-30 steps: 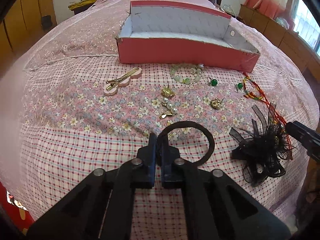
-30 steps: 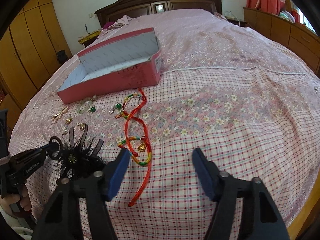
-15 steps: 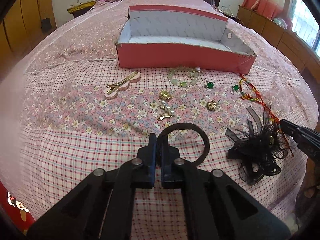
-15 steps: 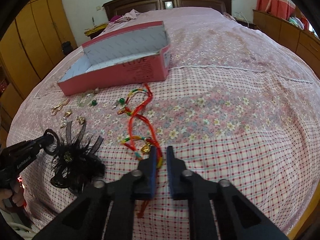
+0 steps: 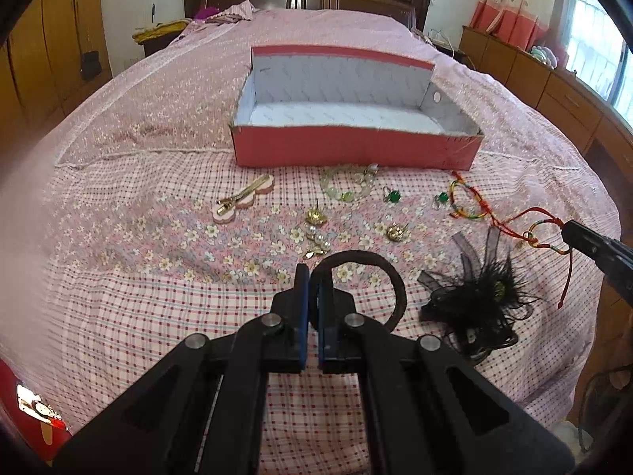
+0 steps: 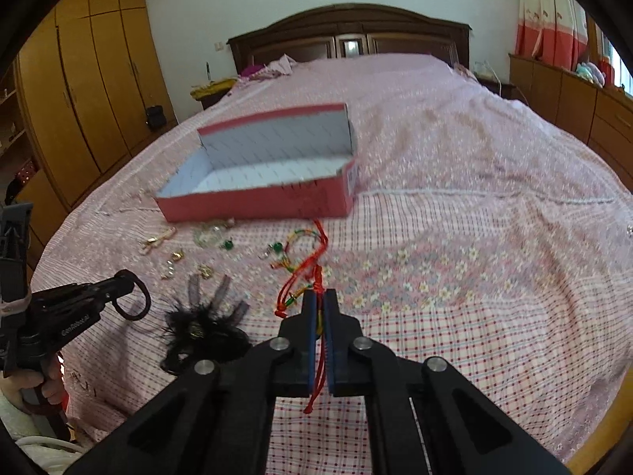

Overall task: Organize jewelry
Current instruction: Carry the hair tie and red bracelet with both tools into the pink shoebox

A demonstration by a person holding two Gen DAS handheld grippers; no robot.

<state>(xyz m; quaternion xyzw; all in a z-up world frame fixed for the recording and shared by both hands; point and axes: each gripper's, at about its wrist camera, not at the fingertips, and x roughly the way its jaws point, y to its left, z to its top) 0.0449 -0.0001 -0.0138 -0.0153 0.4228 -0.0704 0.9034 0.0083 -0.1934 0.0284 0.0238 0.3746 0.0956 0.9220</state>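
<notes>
**Carrying two pieces to the box**

The left tongs (image 5: 310, 277) were closed on the rim of a black ring-shaped hair band (image 5: 366, 289), which hung beside the jaws just above the checked pink bedspread (image 5: 158, 308). The right tongs (image 6: 320, 301) were clamped on a red braided cord bracelet with multicoloured beads (image 6: 300, 289); its far loops trailed toward the bed and a loose tail hung below the jaws. The open pink cardboard box with white lining (image 5: 356, 150) stood further up the bed, well apart from both pairs of tongs.

Recommended procedure, as judged from the layout:

- Each load should be raised until it clears the near wall of the box before travelling forward.
- The cord appeared likely to drag; its trailing loops lay near the green-stone earrings (image 6: 277, 247) and could sweep them along.
- The black feathered hair ornament (image 5: 480, 301) lay between the two pairs of tongs and should be skirted.
- Release should occur low over the box floor, one piece at a time.
</notes>
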